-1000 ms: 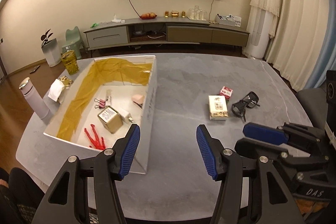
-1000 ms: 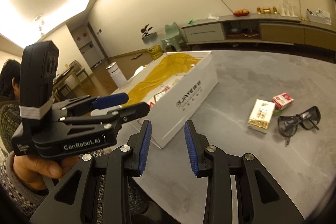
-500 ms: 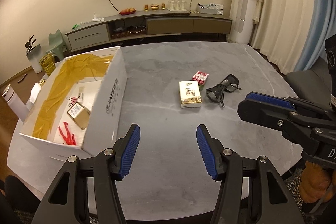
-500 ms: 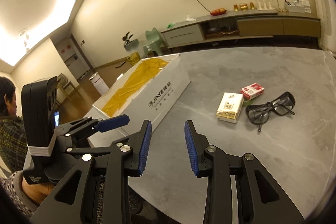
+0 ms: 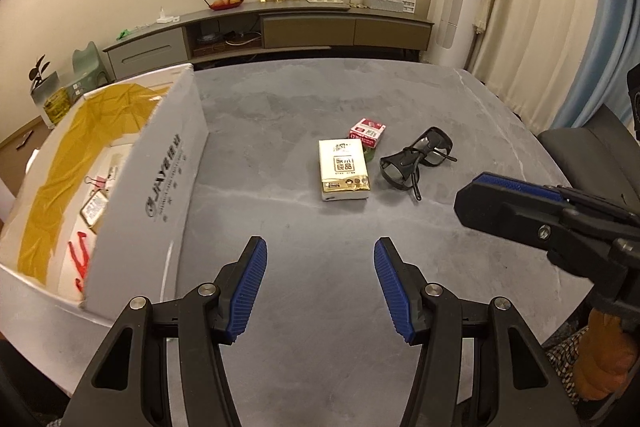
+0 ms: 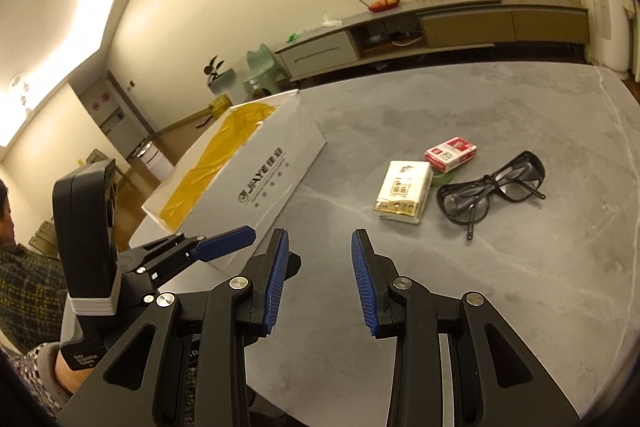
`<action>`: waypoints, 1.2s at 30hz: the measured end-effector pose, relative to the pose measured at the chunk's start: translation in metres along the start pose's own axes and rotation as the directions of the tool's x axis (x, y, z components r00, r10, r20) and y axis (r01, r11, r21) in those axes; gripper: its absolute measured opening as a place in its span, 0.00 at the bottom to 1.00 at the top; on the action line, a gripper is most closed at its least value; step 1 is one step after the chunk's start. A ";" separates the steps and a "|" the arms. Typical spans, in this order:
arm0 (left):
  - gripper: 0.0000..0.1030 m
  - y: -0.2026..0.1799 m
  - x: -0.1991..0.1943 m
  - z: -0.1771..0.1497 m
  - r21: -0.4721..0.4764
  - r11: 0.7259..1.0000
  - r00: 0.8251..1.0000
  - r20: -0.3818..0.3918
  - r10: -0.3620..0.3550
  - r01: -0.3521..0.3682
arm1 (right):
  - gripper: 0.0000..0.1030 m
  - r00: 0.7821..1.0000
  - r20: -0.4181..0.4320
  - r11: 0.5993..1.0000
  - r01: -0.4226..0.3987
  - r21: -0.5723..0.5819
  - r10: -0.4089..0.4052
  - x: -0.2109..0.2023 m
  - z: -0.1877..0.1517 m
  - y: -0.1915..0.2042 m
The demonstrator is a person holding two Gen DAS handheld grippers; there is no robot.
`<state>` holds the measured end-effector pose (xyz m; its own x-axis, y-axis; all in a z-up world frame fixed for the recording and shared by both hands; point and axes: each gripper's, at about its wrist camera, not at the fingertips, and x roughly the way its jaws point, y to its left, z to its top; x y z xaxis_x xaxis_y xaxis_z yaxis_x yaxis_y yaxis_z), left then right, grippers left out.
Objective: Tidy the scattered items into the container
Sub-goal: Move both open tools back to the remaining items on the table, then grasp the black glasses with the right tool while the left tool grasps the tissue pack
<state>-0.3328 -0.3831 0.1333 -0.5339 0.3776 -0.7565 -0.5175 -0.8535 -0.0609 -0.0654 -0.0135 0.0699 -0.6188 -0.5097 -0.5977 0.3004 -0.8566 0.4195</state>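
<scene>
Left wrist view: left gripper (image 5: 318, 281) has jaws spread wide, nothing between them, hovering over the grey table (image 5: 280, 227) near its front edge. Right gripper (image 6: 318, 277) also parted and empty, low over the table, aimed toward the loose items. White box (image 5: 160, 179), the container, sits to the left with items already inside: red pliers-like tool (image 5: 80, 259), binder clips (image 5: 98, 181), a small gold tin (image 5: 94, 209).

Relative to the white box, three items remain scattered well to its right: tissue pack (image 5: 344, 171) nearest, red-and-white carton (image 5: 368, 131) just behind and touching or nearly touching the pack, black glasses (image 5: 416, 163) furthest right, just beside the pack.

Handling, my guess: the tissue pack looks light and soft, it will squash, so pinch across the short width, mid-length. The carton looks light and stiff; grip its flat long sides. Glasses are likely fragile and slippery on the lenses, with arms crossed under; take the bridge or frame rim, not the lens. Right gripper looks best placed for the glasses.
</scene>
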 end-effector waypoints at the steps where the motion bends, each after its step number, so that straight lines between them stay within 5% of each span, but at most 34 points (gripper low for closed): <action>1: 0.56 -0.001 0.005 0.001 0.002 1.000 1.000 -0.006 -0.006 0.006 | 0.34 1.000 -0.002 1.000 0.010 0.012 -0.010 0.002 0.002 -0.004; 24: 0.62 -0.012 0.125 0.059 0.022 0.993 0.989 -0.096 -0.113 0.116 | 0.34 0.985 -0.096 0.957 0.163 0.238 -0.144 0.047 0.023 -0.095; 36: 0.63 0.009 0.168 0.065 -0.080 0.979 0.973 -0.117 -0.197 0.188 | 0.44 0.968 -0.114 0.846 0.252 0.469 -0.225 0.075 0.024 -0.156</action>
<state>-0.4709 -0.3043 0.0479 -0.3398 0.4936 -0.8005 -0.5537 -0.7931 -0.2539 -0.1761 0.0838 -0.0242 -0.5834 -0.3095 -0.7509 -0.2423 -0.8161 0.5246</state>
